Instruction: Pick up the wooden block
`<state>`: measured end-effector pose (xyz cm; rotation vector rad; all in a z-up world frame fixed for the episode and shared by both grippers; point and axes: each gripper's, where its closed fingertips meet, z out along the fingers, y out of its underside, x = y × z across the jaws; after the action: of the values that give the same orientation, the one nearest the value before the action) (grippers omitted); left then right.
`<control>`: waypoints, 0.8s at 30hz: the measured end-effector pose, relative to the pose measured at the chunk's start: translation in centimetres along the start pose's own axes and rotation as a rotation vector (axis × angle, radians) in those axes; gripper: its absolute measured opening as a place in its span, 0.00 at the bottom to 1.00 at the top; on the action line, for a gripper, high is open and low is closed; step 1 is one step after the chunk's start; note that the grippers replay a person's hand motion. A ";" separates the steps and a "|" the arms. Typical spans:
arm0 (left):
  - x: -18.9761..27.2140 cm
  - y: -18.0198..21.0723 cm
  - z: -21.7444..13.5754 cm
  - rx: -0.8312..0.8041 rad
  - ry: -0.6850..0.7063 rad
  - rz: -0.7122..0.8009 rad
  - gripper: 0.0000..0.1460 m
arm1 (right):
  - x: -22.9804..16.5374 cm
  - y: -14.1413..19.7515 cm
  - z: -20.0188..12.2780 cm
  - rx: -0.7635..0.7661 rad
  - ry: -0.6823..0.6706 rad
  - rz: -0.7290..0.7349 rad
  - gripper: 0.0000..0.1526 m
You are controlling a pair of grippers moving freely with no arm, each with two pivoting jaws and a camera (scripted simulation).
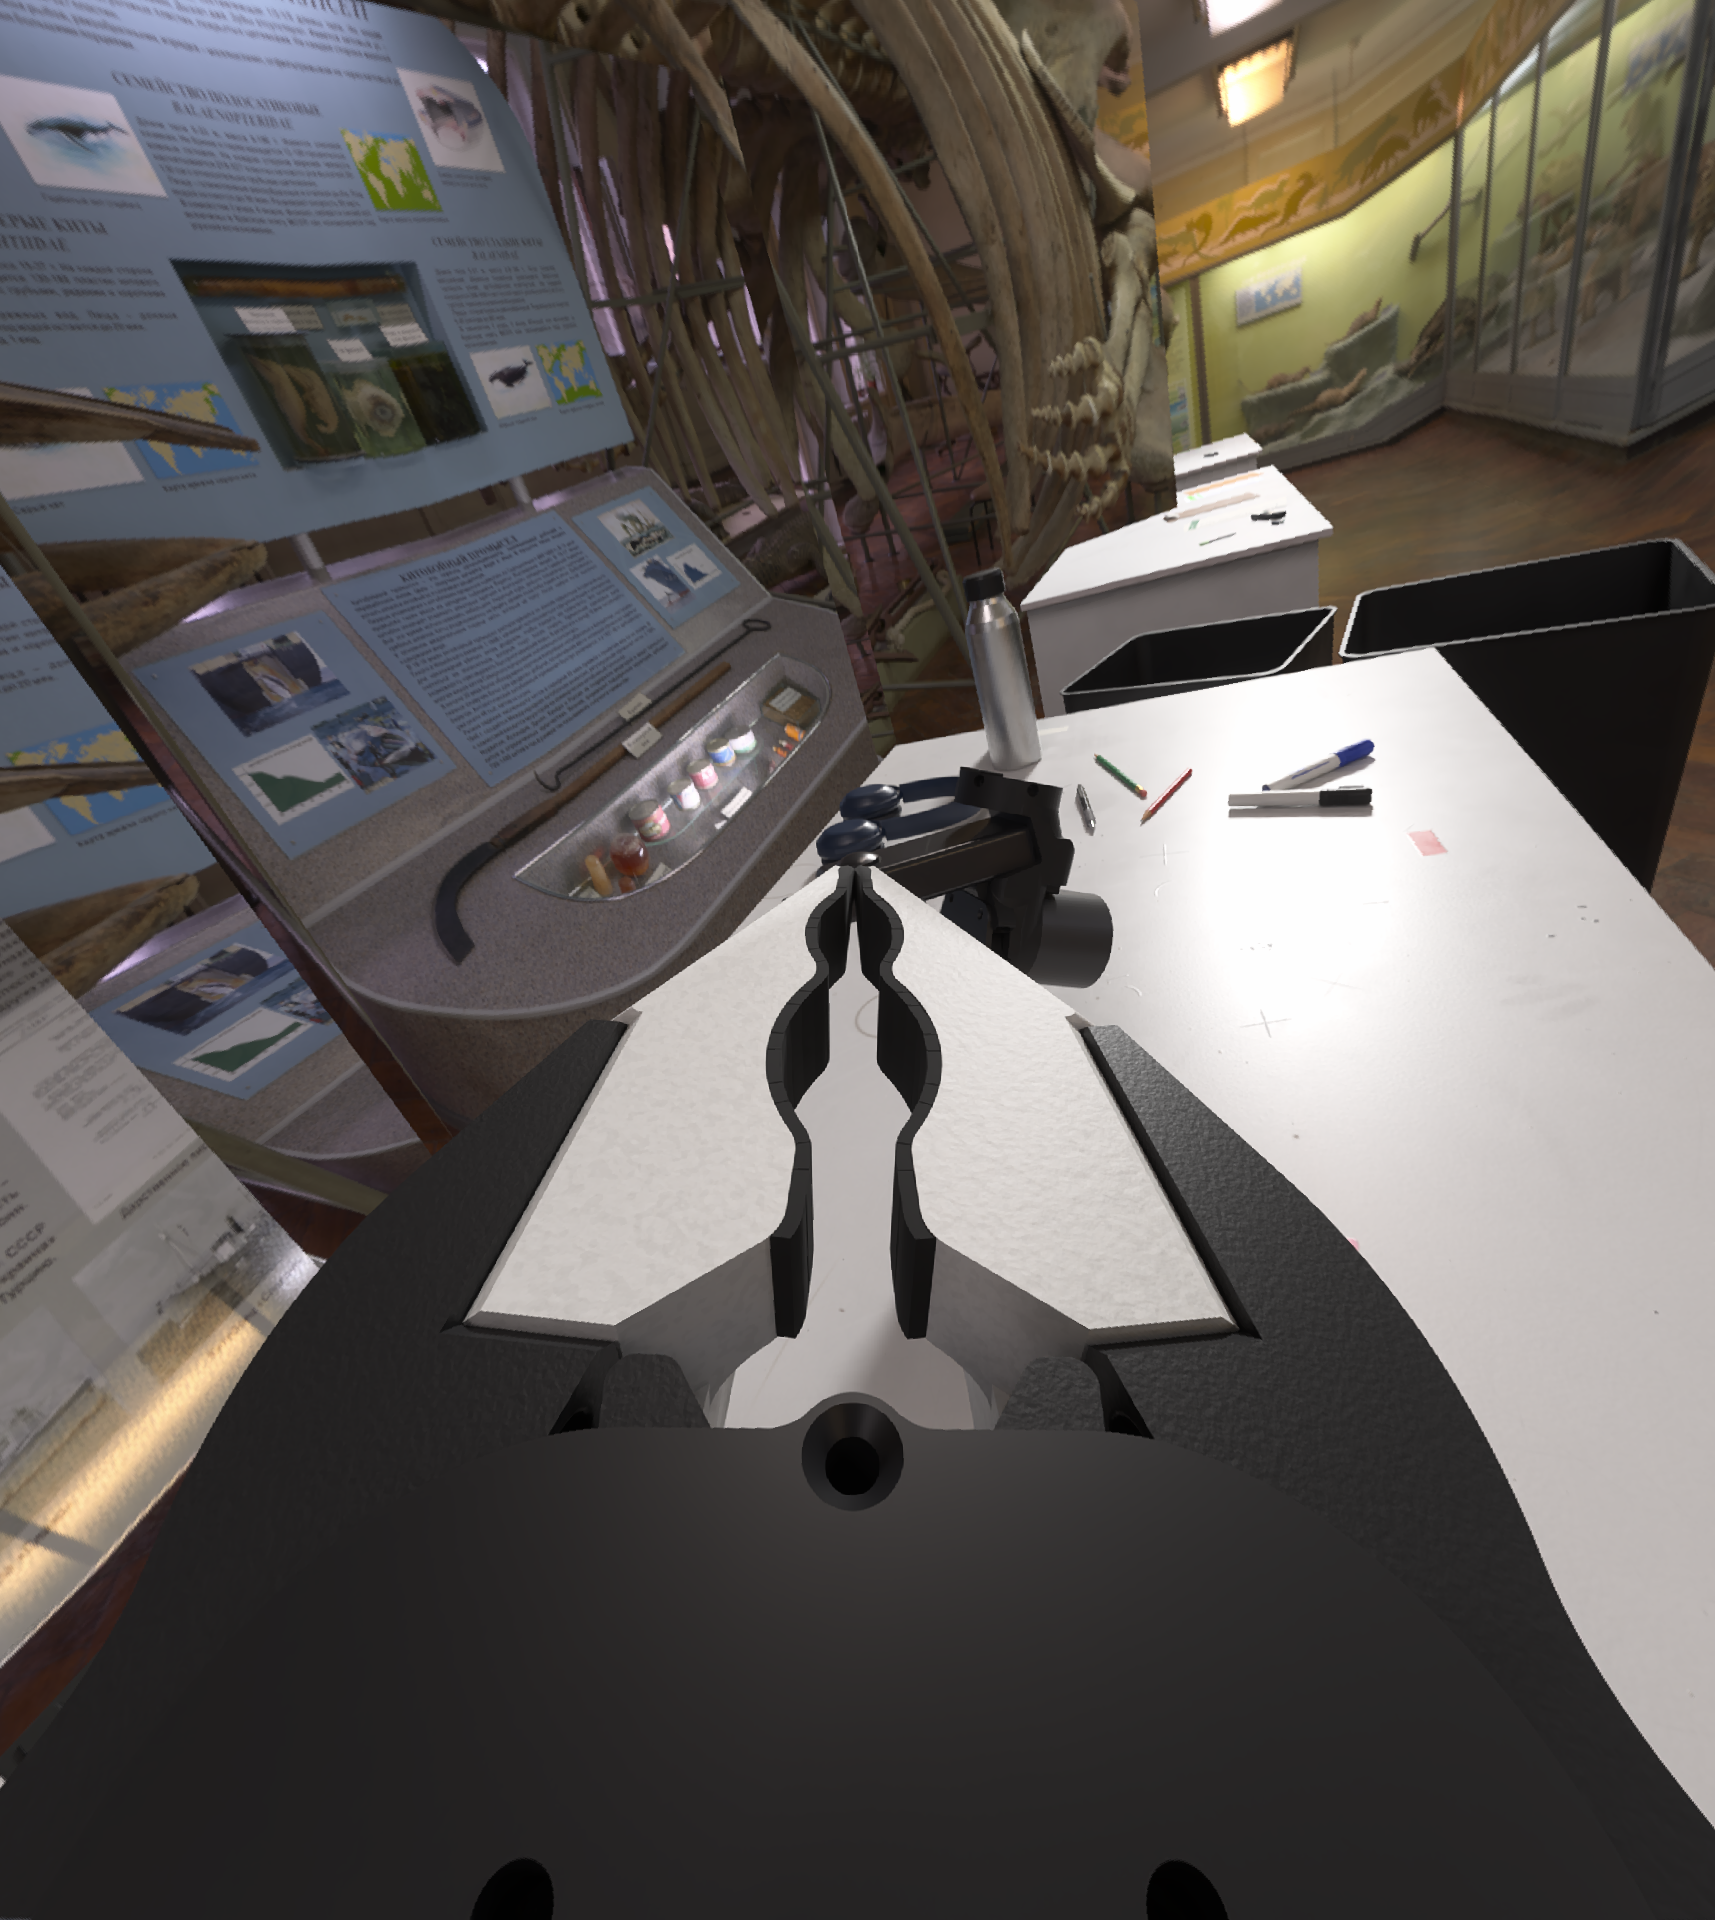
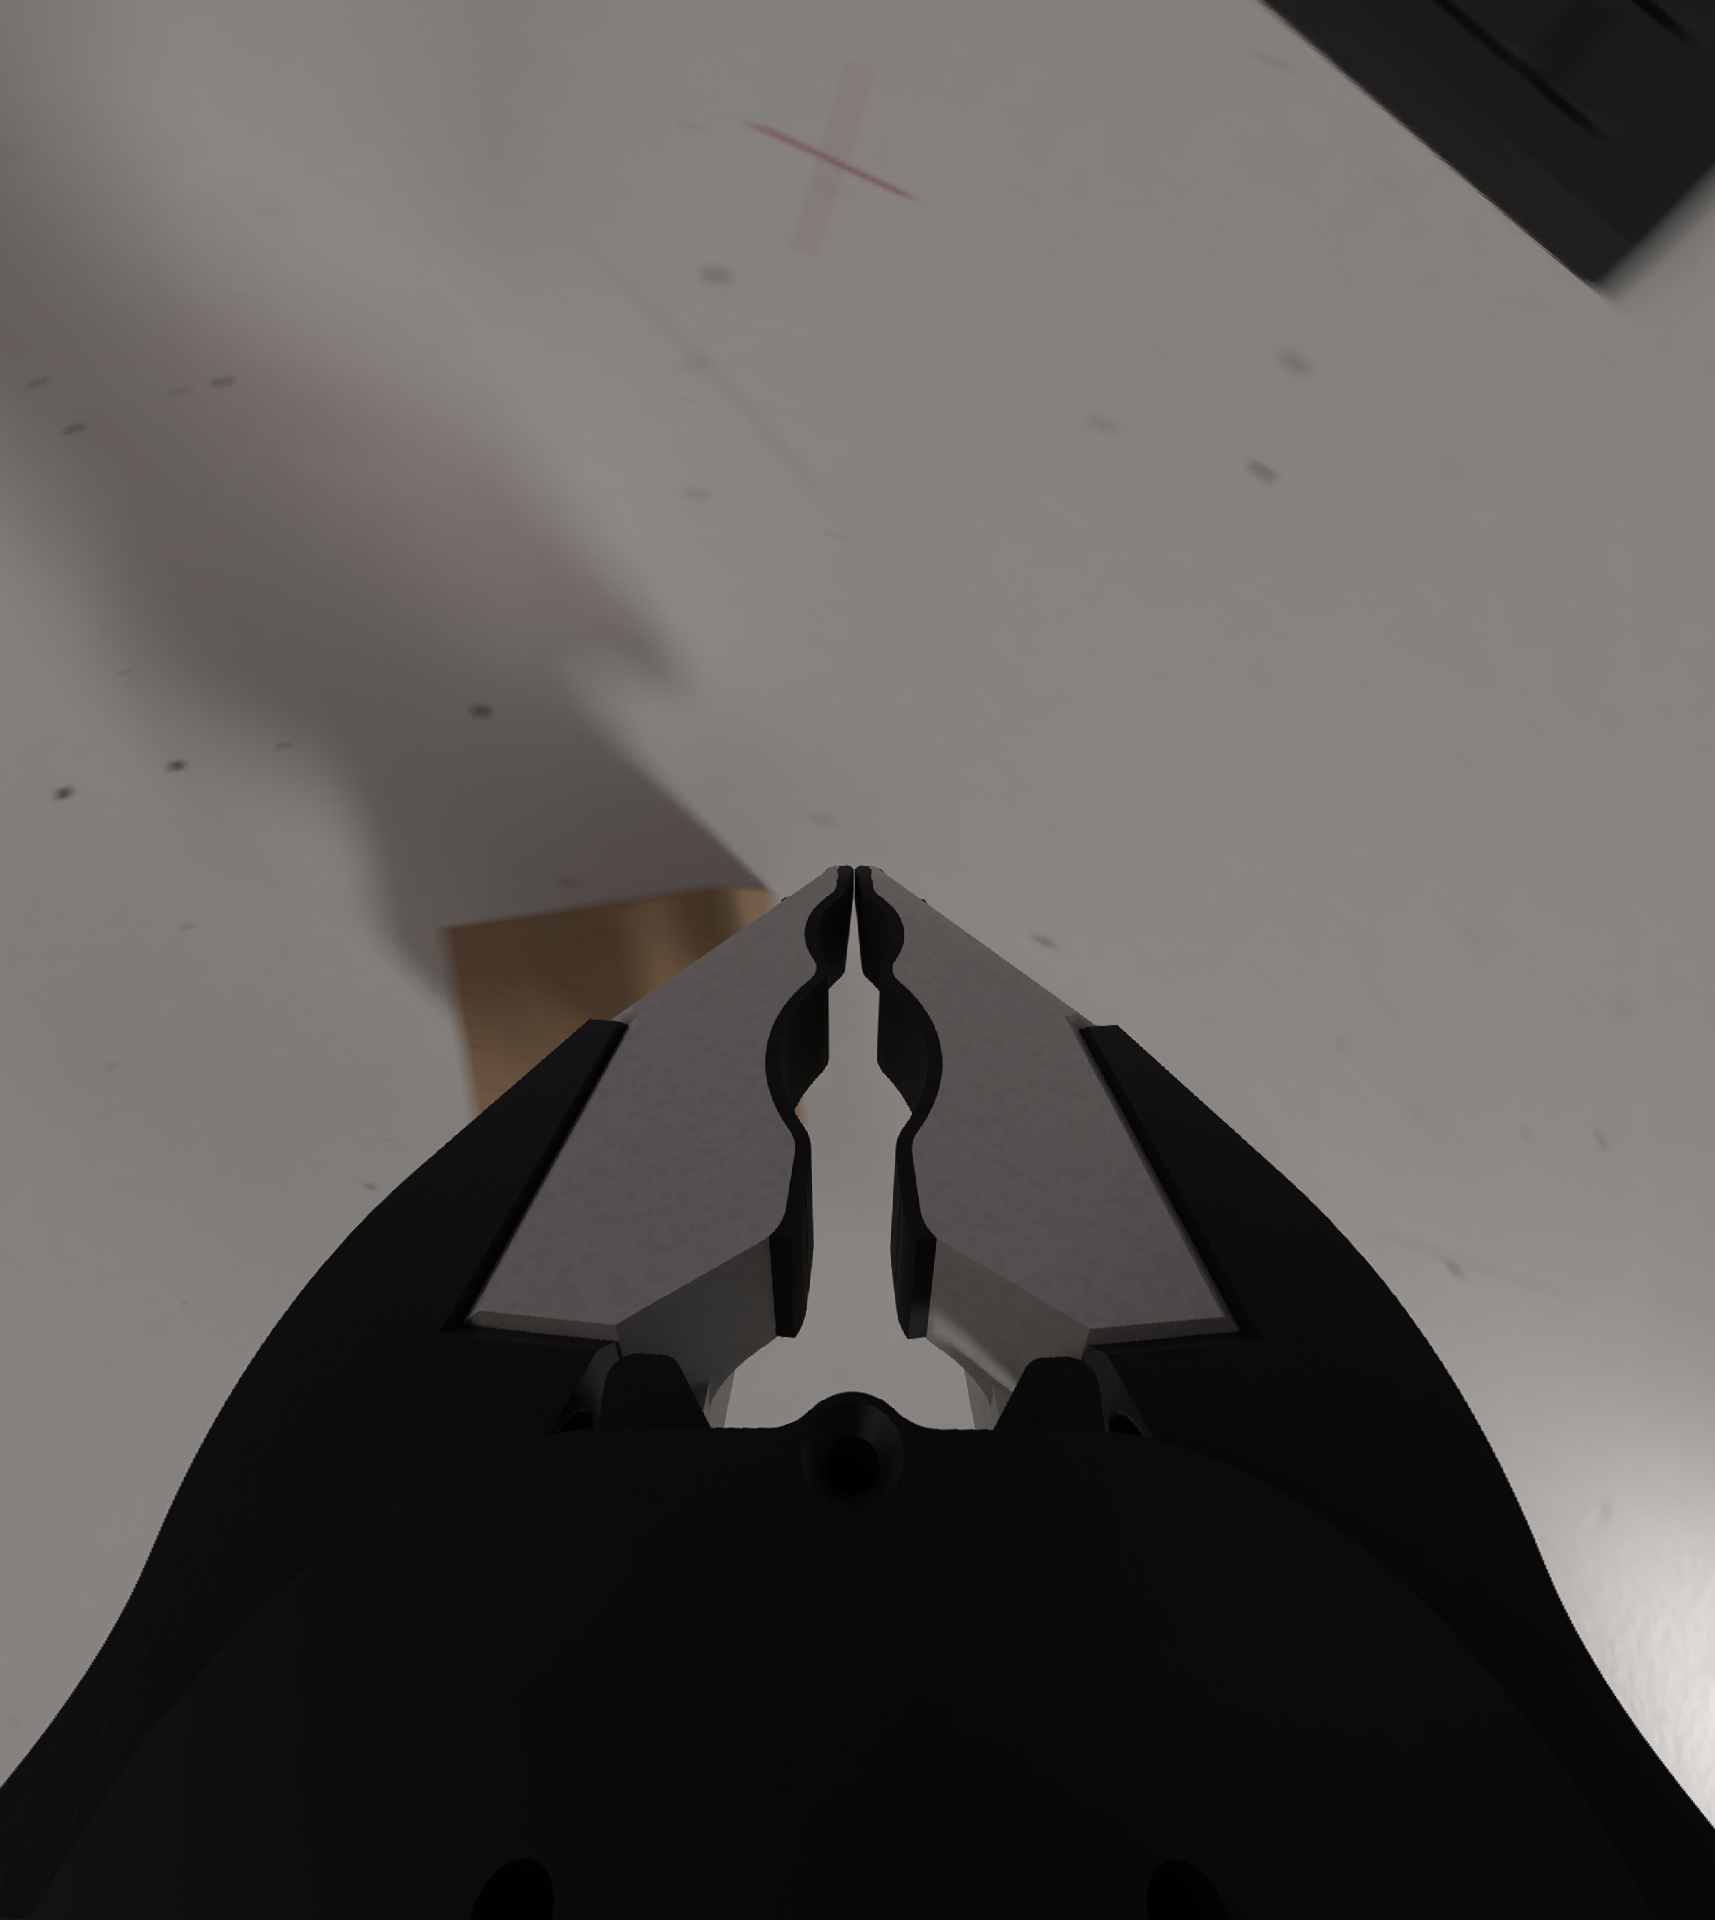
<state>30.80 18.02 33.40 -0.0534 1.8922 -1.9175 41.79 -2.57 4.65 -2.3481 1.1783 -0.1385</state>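
Note:
The wooden block (image 2: 562,987) is a tan piece lying on the white table (image 2: 1248,675). Only its corner shows in the right wrist view, just left of and behind my right gripper's left finger. My right gripper (image 2: 853,871) points down at the table with its jaws shut and nothing between them, its tips just right of the block. My left gripper (image 1: 853,875) is shut and empty and hovers over the table's left edge. The right gripper's black body (image 1: 1024,883) also shows in the left wrist view, just beyond the left fingertips.
Blue headphones (image 1: 868,821) and a silver bottle (image 1: 1000,675) stand near the table's far edge. Pencils (image 1: 1167,795), a pen and two markers (image 1: 1300,798) lie to the right. Two black bins (image 1: 1528,634) stand behind the table. A black object (image 2: 1559,114) shows at upper right. Display boards stand left.

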 end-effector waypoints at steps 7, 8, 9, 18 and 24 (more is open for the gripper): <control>0.5 0.7 0.4 -0.043 0.021 -0.001 0.00 | -5.0 -4.6 -2.0 0.079 0.160 -0.265 0.00; 0.4 0.7 0.4 -0.043 0.020 0.001 0.00 | -5.4 -4.8 -2.6 0.096 0.172 -0.282 0.00; 0.4 0.7 0.4 -0.042 0.020 0.001 0.00 | -5.6 -4.9 -3.0 0.109 0.188 -0.302 0.00; 0.3 1.2 0.1 -0.092 0.015 -0.019 0.00 | -5.8 -0.5 -3.2 0.274 0.289 -0.359 0.40; 0.9 1.6 0.3 -0.119 0.046 -0.037 0.00 | -4.7 3.4 -0.3 0.198 0.230 -0.261 0.54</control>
<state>30.53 17.53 31.64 -0.0824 2.0476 -1.8430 36.35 -0.74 3.90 -2.3422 0.9043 -0.6016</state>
